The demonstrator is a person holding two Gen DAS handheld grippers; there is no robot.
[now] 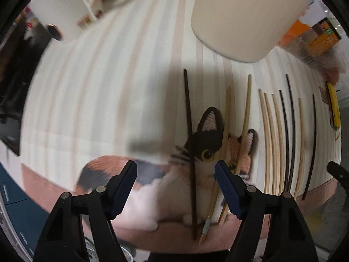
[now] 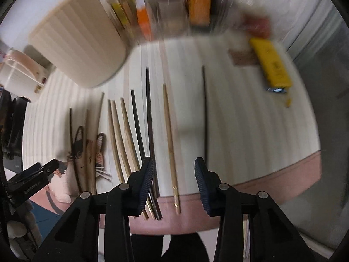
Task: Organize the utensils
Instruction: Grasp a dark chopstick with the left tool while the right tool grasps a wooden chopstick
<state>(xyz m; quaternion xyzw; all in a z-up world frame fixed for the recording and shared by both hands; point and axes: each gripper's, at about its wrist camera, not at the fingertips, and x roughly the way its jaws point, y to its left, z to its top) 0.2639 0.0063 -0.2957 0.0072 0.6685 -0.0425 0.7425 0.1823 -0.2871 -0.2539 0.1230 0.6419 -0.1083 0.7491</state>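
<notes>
A striped mat point(image 1: 98, 98) with a stitched cat point(image 1: 207, 152) holds several chopsticks lying side by side. My left gripper point(image 1: 176, 164) is open just above the cat, with a dark chopstick point(image 1: 188, 120) running between its fingers, untouched. Two pale chopsticks point(image 1: 226, 120) lie just right of it. My right gripper point(image 2: 174, 160) is open over the mat point(image 2: 250, 131), straddling a pale chopstick point(image 2: 169, 126) without pressing on it. A dark chopstick point(image 2: 150, 120) lies by its left finger and another point(image 2: 205, 113) by its right. A cream ribbed holder point(image 1: 244, 17) stands at the mat's far side.
The holder point(image 2: 80, 37) stands left of the far ends of the sticks. A yellow packet point(image 2: 270, 65) lies on the mat's far right. An orange box point(image 2: 199, 2) and blurred jars stand behind. The mat's pink border point(image 2: 283, 181) runs along the near edge.
</notes>
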